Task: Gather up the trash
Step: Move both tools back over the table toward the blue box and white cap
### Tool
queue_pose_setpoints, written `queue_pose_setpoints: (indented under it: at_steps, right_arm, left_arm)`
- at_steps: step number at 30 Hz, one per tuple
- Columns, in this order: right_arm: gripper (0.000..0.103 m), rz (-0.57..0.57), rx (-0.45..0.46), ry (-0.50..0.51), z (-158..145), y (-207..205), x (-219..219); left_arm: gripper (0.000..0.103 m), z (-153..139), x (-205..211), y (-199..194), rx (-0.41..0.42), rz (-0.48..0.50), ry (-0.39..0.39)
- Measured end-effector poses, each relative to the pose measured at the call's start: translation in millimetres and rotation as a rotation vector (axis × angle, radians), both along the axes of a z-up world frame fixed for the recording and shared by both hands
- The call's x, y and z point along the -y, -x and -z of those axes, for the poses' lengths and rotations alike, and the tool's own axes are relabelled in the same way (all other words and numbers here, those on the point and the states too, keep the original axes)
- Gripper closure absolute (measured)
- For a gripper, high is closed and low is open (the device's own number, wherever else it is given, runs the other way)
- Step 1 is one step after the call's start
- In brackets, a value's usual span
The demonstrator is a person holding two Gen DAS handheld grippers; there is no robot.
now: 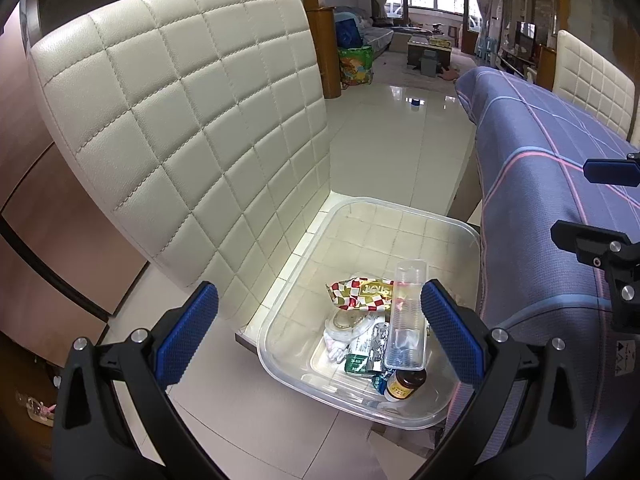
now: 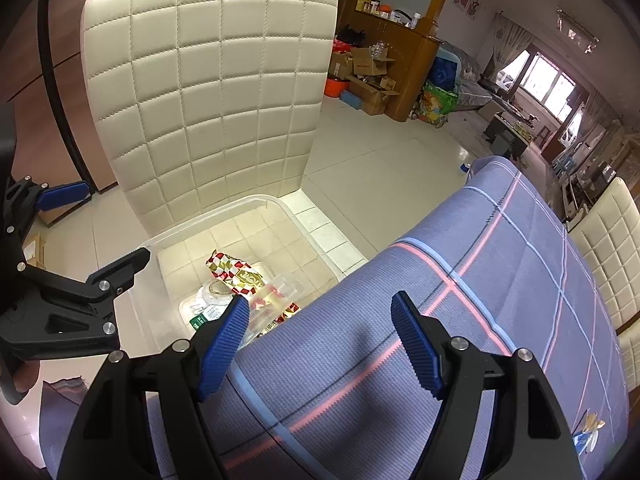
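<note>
because the trash lies in the clear bin (image 1: 276,344) on the chair (image 1: 180,120), both the left gripper (image 1: 320,332) and right gripper (image 2: 320,344) hang spread and empty near it.

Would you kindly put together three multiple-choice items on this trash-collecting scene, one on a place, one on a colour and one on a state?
1. Where does the clear plastic bin stand?
A. On the seat of the cream chair
B. On the tablecloth
C. On the floor

2. What colour are the checks on the crumpled wrapper in the bin?
A. Green and black
B. Red, white and gold
C. Blue and pink

3. How do the jaws of the right gripper stand?
A. Shut on a bottle
B. Shut on the wrapper
C. Open, with nothing between them

Answers:
1 A, the quilted seat shows through the bin's clear bottom.
2 B, the checks show in both views.
3 C, only the plaid tablecloth lies beyond the spread pads.
</note>
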State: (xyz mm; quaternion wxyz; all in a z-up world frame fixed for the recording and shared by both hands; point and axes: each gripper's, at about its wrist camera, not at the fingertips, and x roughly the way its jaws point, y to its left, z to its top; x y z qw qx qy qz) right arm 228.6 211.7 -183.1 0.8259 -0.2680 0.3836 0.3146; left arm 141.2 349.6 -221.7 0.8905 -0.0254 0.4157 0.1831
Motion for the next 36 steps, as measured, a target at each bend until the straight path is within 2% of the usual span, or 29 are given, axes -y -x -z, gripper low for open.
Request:
queue_pose_setpoints:
  at_steps: [17,30,36]
  right_arm:
    - [0.031,0.049,0.018,-0.038,-15.1,4.9,38.4]
    - [0.031,0.143,0.009,-0.078,-22.3,4.4,99.0]
    - [0.031,0.198,0.009,-0.095,-25.6,4.0,136.6]
  left_arm:
    - [0.003,-20.2,39.1,-3.3,0.021,0.071,-0.03]
    - [0.003,-35.7,100.9,-14.8,0.036,0.182,-0.068]
    - [0.003,-43.0,129.2,-23.1,0.045,0.223,-0.053]
